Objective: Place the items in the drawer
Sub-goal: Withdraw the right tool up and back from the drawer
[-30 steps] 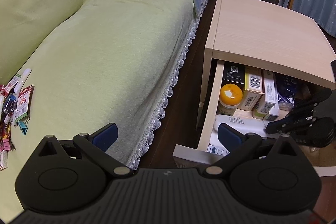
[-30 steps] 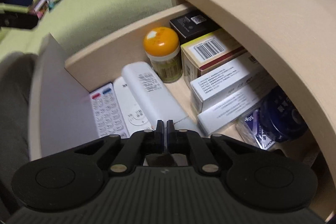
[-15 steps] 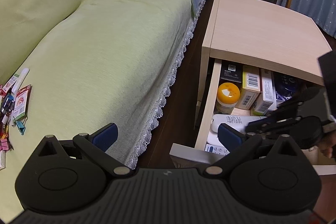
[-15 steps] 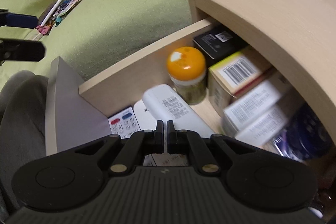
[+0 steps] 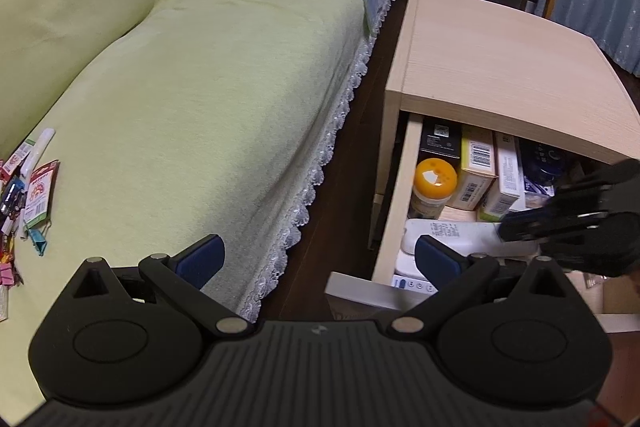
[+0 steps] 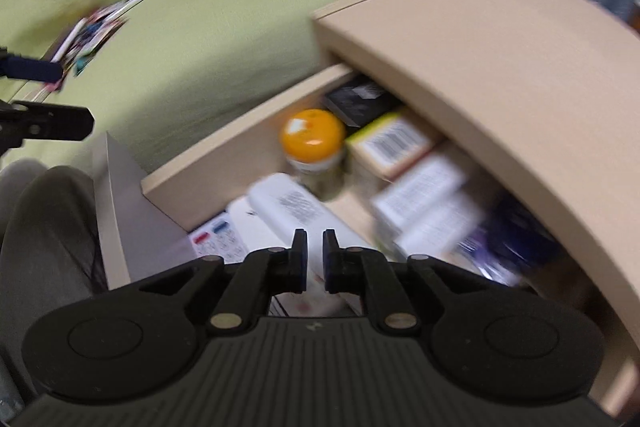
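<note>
The green-covered sofa (image 5: 180,99) fills the left of my view, and to its right stands the pale bedside table (image 5: 500,67) with its drawer (image 5: 394,203) pulled out toward me. The drawer already holds a good deal: boxes (image 5: 476,167) upright at the far end, an orange-lidded jar (image 5: 434,187) just near of them, and a long white remote (image 5: 452,235) lying with its long axis across the drawer, left to right, on top of another white keypad remote (image 6: 218,247). On the near left of the sofa seat lies a loose heap of small items (image 5: 24,195), a white tube, packets and clips, well apart from the drawer. My right tongs (image 6: 315,255) hang over the near part of the drawer, above the long remote, the fingers parted by only a narrow gap and nothing between them; that view is blurred, so finer detail is lost. My left tongs (image 5: 316,255) are spread wide and hold nothing, sitting above the gap between sofa edge and drawer front. Judging by this, the heap lies to the near left of my left tongs, which are plainly the closer pair; my right tongs are across at the drawer, far from it.
</note>
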